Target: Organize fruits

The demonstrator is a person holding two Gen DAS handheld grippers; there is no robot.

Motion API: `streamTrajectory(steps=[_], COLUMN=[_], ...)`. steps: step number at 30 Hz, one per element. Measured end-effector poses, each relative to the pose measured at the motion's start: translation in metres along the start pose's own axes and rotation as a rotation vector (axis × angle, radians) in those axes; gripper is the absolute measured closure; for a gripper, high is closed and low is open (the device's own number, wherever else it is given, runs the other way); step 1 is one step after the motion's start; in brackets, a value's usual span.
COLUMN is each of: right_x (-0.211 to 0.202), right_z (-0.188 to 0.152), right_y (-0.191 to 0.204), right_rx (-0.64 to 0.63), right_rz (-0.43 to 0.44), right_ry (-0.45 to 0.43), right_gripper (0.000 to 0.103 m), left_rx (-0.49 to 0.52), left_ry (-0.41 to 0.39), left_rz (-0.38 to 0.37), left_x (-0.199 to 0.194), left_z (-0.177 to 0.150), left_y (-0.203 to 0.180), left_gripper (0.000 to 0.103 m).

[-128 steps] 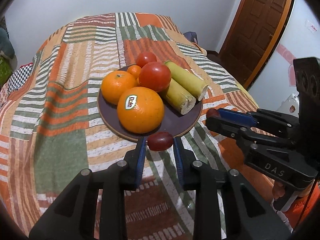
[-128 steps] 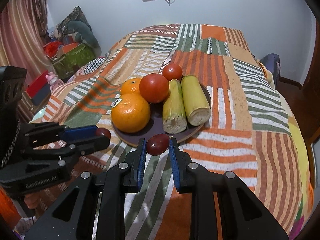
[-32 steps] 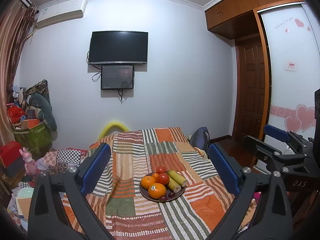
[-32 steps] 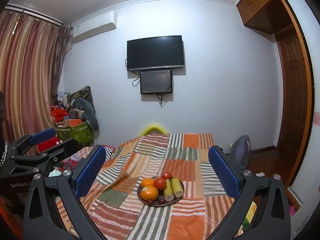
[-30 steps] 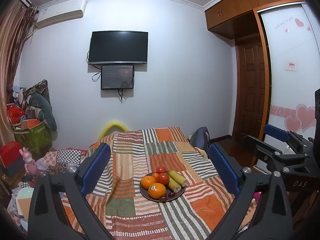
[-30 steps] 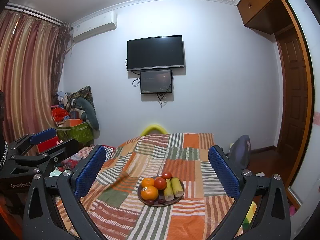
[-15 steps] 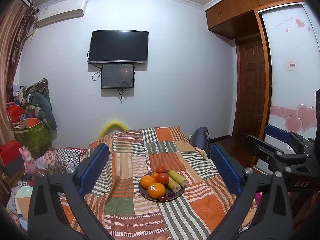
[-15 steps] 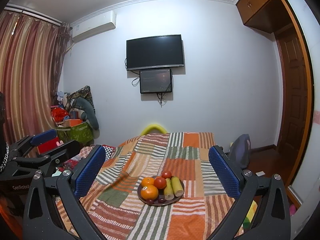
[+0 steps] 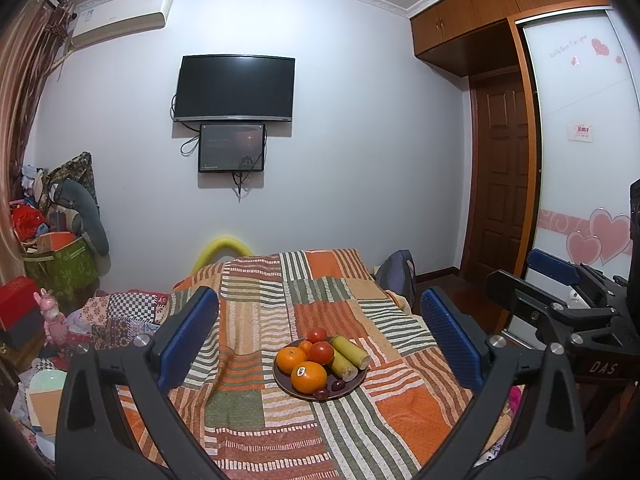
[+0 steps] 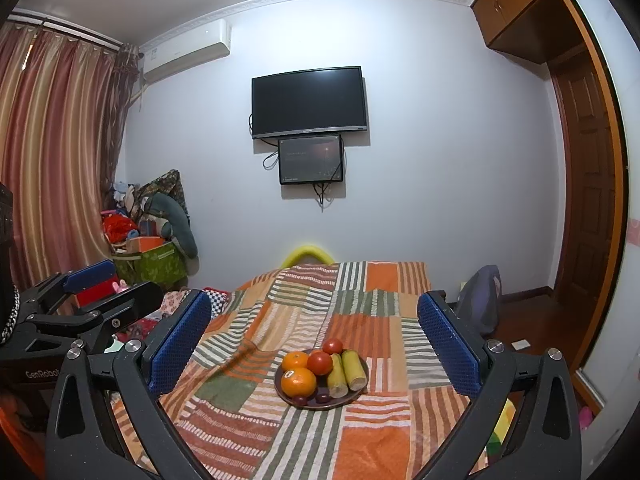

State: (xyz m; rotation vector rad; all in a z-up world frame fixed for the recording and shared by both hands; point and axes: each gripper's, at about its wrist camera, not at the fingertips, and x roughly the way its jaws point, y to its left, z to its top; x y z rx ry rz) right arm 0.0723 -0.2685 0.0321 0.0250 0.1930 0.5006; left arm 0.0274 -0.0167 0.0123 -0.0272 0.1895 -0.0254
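Dark plate [image 9: 355, 385] of fruit sits centre-bed, straight ahead, well apart from my left gripper [image 9: 320, 336] and right gripper [image 10: 314, 334]. Both wide open, empty. Neither clearly nearer.

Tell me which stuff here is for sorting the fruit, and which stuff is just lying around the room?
For the fruit job:
- plate on the striped blanket
- oranges
- tomatoes
- two green stalks
- two small dark fruits
- left gripper and right gripper, both open and empty

Just lying about:
- TV
- green bag
- pink toy
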Motion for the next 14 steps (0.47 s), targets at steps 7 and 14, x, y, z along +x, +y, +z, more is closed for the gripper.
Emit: streamTrajectory(steps=[7, 14], right_x=[0.0005, 0.0064], right_z=[-0.0011, -0.0026], right_y=[-0.0006, -0.0038], right_rx=[0.006, 0.016], right_rz=[-0.002, -0.007], right_ry=[0.006, 0.021], right_gripper=[0.000, 0.000], left_rx=[-0.005, -0.001], left_ry=[0.006, 0.018], left_rz=[-0.008, -0.016], left_x=[0.0025, 0.0085], left_z=[-0.0009, -0.0041], left_y=[0.0015, 0.0015], left_gripper=[0.000, 0.000])
